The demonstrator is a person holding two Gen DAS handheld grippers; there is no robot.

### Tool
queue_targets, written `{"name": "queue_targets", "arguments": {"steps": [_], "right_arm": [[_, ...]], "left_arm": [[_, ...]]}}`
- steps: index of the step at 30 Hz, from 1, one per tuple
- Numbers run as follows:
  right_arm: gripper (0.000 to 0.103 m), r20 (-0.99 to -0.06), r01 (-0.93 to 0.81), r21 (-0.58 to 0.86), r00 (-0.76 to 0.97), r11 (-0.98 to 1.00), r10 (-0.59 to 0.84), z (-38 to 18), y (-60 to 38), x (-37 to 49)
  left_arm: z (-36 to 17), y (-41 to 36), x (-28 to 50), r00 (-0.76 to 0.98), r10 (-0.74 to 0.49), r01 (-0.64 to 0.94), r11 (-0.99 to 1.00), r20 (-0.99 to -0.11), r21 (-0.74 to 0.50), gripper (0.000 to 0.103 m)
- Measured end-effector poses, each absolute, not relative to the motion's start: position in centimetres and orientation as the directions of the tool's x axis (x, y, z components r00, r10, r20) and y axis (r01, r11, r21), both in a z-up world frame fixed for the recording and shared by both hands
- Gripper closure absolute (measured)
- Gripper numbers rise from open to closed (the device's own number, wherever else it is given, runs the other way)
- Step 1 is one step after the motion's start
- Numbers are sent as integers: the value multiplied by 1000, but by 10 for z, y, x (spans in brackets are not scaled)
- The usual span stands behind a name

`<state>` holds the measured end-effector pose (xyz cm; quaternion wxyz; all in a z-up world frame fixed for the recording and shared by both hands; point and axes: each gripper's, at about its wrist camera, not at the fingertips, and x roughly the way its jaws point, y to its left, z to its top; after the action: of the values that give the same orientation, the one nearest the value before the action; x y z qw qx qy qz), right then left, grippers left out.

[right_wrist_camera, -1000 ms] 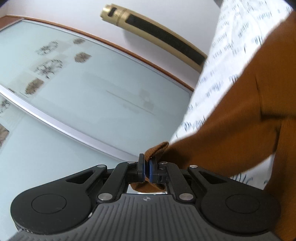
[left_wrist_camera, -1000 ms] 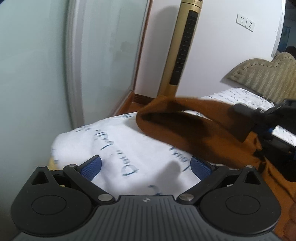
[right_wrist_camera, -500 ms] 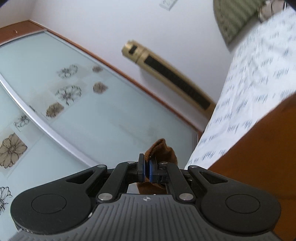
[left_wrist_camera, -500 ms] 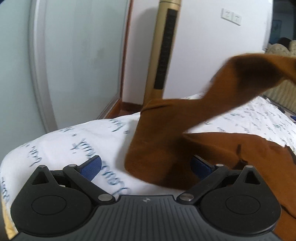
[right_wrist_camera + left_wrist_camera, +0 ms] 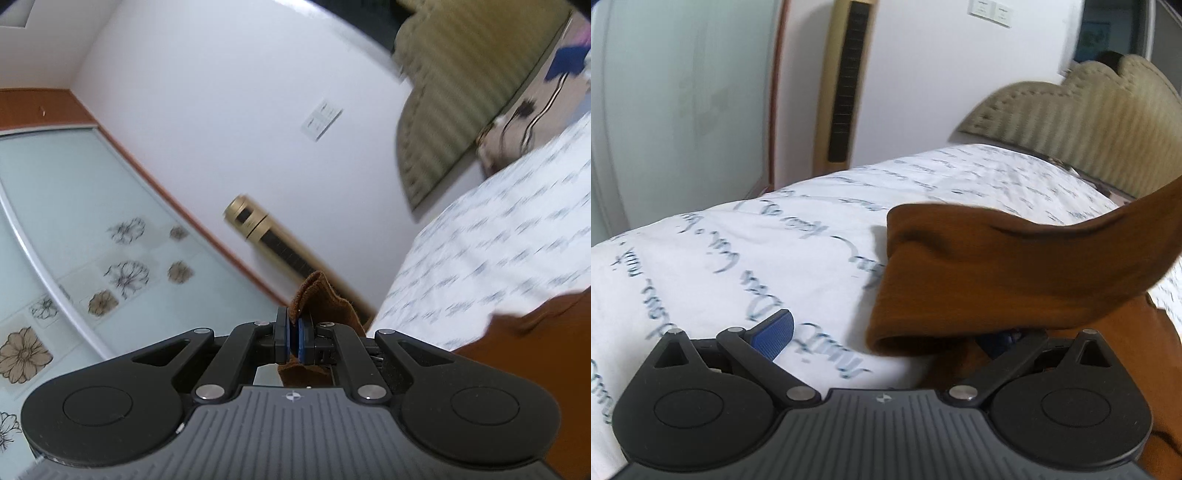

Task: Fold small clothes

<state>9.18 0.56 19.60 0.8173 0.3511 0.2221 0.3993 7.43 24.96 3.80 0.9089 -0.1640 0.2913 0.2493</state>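
A brown knit garment [image 5: 997, 269] lies on the white bed sheet with blue script [image 5: 757, 240]. One part of it is lifted and stretches up to the right edge of the left wrist view. My left gripper [image 5: 890, 328] is open low over the sheet. Its left blue pad [image 5: 774, 334] is bare, and the garment's folded edge covers its right finger. My right gripper [image 5: 294, 332] is shut on an edge of the brown garment [image 5: 317, 295] and holds it in the air, pointing about level toward the wall. More of the cloth [image 5: 535, 350] hangs at the lower right.
A gold tower fan [image 5: 849, 81] stands against the white wall past the bed's far edge, with a frosted glass sliding door [image 5: 665, 110] to its left. A padded beige headboard [image 5: 1089, 122] and a patterned pillow [image 5: 517, 122] are at the bed's right end.
My right gripper has risen and swung toward the headboard, pulling the garment's edge up with it. My left gripper has slid along the bed, and the cloth now covers its right finger.
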Motion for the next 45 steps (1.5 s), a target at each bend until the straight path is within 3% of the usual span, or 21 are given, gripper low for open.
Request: {"name": "queue_targets", "arguments": {"steps": [8, 22, 30, 37, 45], "right_arm": [[94, -175, -371, 749, 689, 549, 703, 161, -92, 90], [94, -458, -173, 676, 663, 716, 592, 69, -165, 92], [94, -494, -170, 629, 666, 759, 559, 74, -175, 87], [94, -670, -54, 520, 593, 853, 446, 36, -178, 111], [97, -707, -27, 456, 596, 890, 380, 27, -187, 105]], "left_arm": [[33, 222, 68, 709, 349, -514, 851, -613, -110, 0], [51, 221, 50, 736, 299, -441, 893, -607, -95, 0], [79, 196, 78, 791, 311, -361, 933, -527, 9, 0], [49, 204, 136, 700, 352, -390, 917, -621, 80, 0], [35, 224, 132, 717, 298, -381, 925, -630, 5, 0]]}}
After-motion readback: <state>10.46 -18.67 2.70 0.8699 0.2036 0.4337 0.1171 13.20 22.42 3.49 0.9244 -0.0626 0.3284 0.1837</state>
